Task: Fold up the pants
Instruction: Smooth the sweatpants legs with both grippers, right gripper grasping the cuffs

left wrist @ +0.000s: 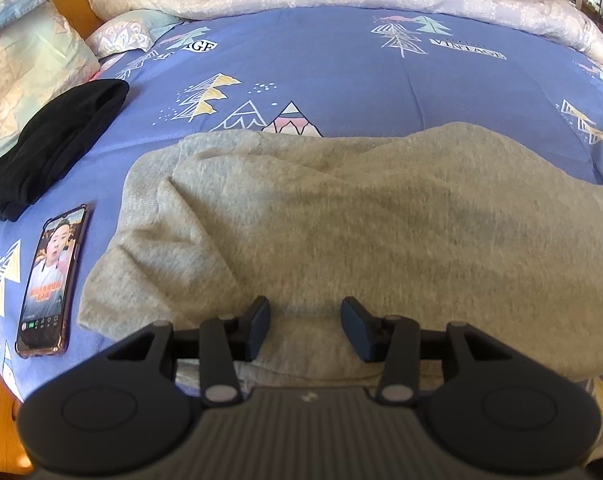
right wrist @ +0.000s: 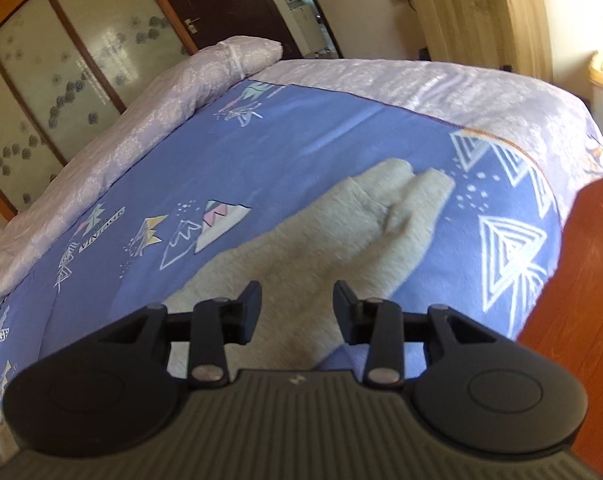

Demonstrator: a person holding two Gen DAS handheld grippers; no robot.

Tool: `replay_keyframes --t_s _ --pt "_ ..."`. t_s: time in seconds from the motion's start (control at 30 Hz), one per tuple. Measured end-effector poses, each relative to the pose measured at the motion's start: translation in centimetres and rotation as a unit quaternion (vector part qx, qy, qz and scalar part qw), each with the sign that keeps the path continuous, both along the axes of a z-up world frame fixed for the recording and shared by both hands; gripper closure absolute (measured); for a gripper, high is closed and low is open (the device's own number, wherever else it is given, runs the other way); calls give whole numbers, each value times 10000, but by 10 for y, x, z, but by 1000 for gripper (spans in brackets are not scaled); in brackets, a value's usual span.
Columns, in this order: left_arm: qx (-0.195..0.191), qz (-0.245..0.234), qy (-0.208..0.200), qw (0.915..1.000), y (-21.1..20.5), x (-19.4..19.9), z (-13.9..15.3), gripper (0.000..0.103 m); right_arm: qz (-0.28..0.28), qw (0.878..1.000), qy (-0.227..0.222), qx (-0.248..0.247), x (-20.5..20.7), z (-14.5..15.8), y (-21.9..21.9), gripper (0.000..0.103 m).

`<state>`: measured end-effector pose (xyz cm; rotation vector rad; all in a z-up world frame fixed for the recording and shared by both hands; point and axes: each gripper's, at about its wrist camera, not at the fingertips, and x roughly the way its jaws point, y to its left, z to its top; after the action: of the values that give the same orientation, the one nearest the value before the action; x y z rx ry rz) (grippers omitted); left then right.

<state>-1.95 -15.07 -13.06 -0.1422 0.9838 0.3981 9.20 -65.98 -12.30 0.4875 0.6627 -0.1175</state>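
Grey pants [left wrist: 381,216] lie on the blue quilt [left wrist: 341,80] near the bed's front edge.

Left view only: ribbed waistband, black garment [left wrist: 57,140] and phone [left wrist: 51,280] toward the bed's left edge, pillows [left wrist: 25,76] at the headboard.

Right view only: two leg ends [right wrist: 413,188] toward the foot, door [right wrist: 221,4].

Left gripper [left wrist: 305,328]: jaws apart, over the cloth, clamping nothing.

Right gripper [right wrist: 296,312]: jaws apart, empty.

Both the left gripper [left wrist: 305,330] and the right gripper [right wrist: 296,312] are matte black, with a ribbed grey body bearing a small pale logo. Round discs flank each body. Silver rivets pin linkage arms to dark blue-black fingers [left wrist: 257,328].
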Motion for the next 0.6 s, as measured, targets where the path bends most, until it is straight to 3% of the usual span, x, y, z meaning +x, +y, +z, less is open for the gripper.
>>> replay_keyframes --t_s 0.23,0.43,0.6 --pt "71 -37 -140 9999 -5 -3 15 62 -493 9973 71 534 -16 -12 -28 60" --pt "38 -270 -384 9989 -25 5 36 62 -305 9966 34 760 -13 -18 -23 60" --pt "12 -734 -406 9965 -60 23 43 62 -151 9957 60 914 -11 -25 -19 60"
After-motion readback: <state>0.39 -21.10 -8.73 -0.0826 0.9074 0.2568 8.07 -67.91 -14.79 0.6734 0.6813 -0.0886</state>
